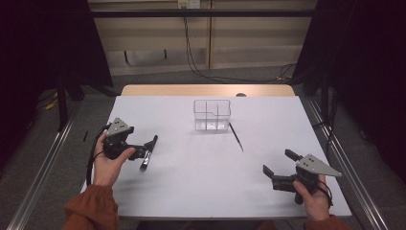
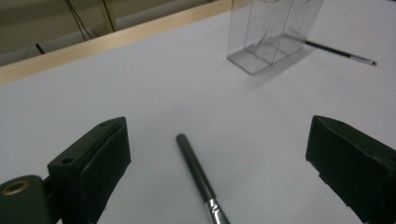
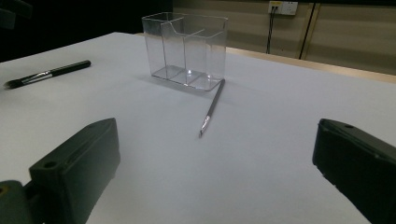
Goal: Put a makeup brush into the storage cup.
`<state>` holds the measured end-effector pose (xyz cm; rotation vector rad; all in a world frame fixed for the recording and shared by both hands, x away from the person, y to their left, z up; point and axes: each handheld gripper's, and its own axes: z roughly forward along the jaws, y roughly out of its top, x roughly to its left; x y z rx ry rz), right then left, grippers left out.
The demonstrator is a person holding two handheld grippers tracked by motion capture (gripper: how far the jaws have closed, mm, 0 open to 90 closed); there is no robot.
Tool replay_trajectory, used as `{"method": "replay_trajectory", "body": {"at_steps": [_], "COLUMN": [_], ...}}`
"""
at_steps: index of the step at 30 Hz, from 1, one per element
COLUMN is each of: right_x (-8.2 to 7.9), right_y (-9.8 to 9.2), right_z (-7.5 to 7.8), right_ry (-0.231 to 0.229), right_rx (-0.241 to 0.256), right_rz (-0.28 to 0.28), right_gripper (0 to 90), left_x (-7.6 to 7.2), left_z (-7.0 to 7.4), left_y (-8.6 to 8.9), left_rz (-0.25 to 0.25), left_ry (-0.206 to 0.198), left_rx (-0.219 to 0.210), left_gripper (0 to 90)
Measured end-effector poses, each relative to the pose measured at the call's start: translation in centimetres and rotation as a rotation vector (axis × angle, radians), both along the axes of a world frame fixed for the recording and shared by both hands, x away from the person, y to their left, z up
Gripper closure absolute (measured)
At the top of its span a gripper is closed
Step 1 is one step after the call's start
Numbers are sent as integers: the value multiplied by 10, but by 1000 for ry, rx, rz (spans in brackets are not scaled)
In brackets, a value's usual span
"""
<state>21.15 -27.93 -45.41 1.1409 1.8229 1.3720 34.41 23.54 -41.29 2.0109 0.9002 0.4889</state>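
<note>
Left gripper view: dark brush (image 2: 198,179) lies between spread fingers (image 2: 100,161), seemingly untouched; right gripper (image 1: 279,168) likewise spread.

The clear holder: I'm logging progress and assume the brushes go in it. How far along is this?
Nothing looks done: the holder is empty. In hand: the left tongs are open around the thick brush lying on the table, not yet gripping it. Left: the thin brush still lies beside the holder, and the right tongs are open, holding nothing.
</note>
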Motion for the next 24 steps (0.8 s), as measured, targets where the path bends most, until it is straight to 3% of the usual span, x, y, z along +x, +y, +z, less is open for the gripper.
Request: {"method": "replay_trajectory", "body": {"at_steps": [2,4,6,11,14,15,16,17,20,22,24], "right_x": [0,0,0,0,0,0,0,0,0,0,1], "right_y": [0,0,0,1,0,0,0,0,1,1,1], "right_z": [0,0,0,0,0,0,0,0,0,0,-1], "right_ry": [2,3,4,8,8,9,9,10,9,10,9], "right_rx": [0,-1,-4,2,2,2,3,2,2,3,0], "right_rz": [0,1,2,5,4,4,5,6,8,8,9], "right_gripper": [3,3,4,3,3,3,3,3,3,3,3], "left_x": [1,3,3,6,9,12,12,14,17,19,20], "left_z": [-1,-2,-2,-1,-2,-4,-4,-7,-12,-13,-12], "left_y": [0,2,2,-1,-2,-4,-4,-5,-8,-11,-14], "left_rz": [4,5,3,-8,-16,-13,-13,-10,-17,-18,-18], "left_ry": [9,58,63,118,140,171,171,212,284,303,330], "left_rx": [6,17,32,113,121,132,132,164,203,240,247], "left_gripper": [65,84,93,99,106,106,107,115,121,122,121]}}
